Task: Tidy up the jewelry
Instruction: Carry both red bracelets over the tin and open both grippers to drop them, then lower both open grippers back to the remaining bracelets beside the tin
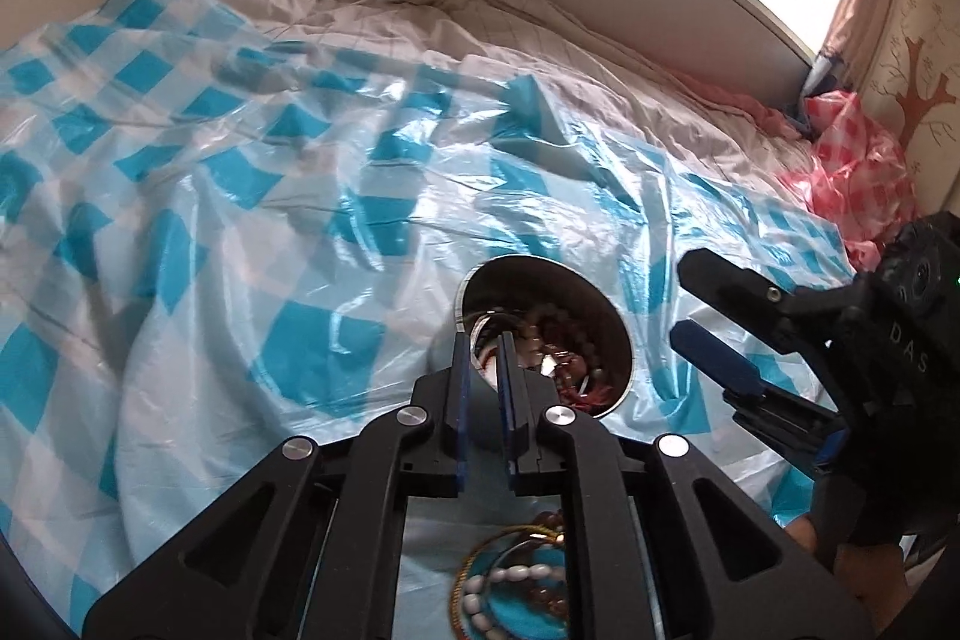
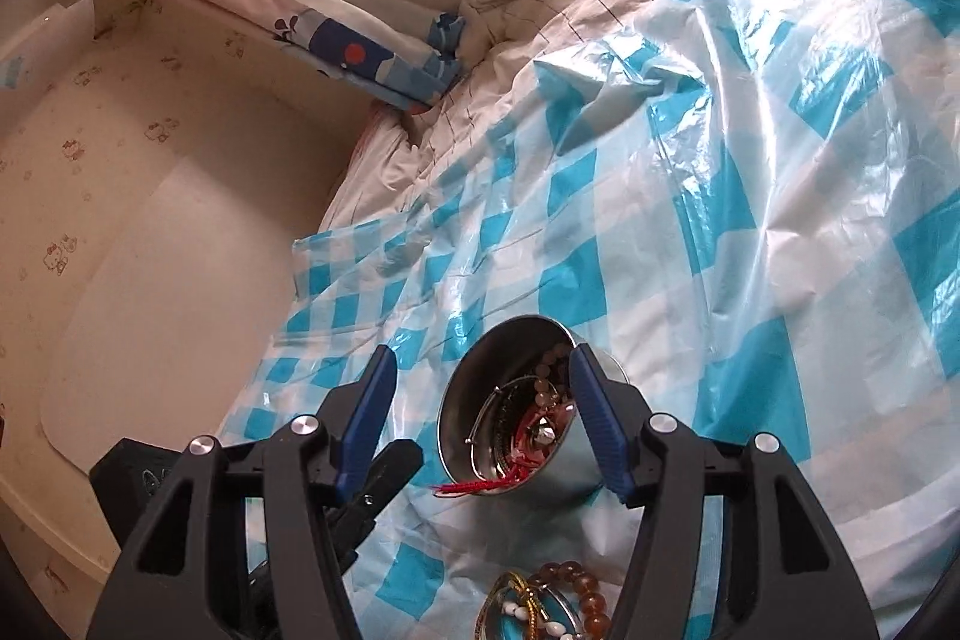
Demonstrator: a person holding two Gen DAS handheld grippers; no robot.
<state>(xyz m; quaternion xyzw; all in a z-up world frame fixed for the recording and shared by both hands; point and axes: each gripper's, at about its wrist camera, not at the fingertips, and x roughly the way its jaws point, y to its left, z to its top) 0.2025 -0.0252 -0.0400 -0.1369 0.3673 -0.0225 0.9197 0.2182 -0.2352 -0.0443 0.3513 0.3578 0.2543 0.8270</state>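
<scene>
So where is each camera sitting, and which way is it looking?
Left wrist: rides the left gripper, looking along nearly closed fingers into the metal bowl; right gripper at right.
Right wrist: rides the right gripper, open fingers framing the bowl.
Shared: bowl, checked plastic sheet, loose bracelets.

plastic sheet (image 1: 252,196): translucent white with turquoise-blue checks;
bedsheet (image 1: 420,28): pale pinkish-white with thin dark grid lines;
tin (image 2: 480,382): shiny silver metal;
beaded bracelet (image 2: 585,595): amber-brown beads;
oval beads (image 1: 510,577): white;
tassel (image 2: 474,487): red;
left gripper (image 1: 483,358): black, blue pads;
right gripper (image 2: 480,400): black, blue pads;
crumpled bag (image 1: 852,166): red-and-white check;
wallpaper (image 2: 66,148): cream, small brown cartoon figures
</scene>
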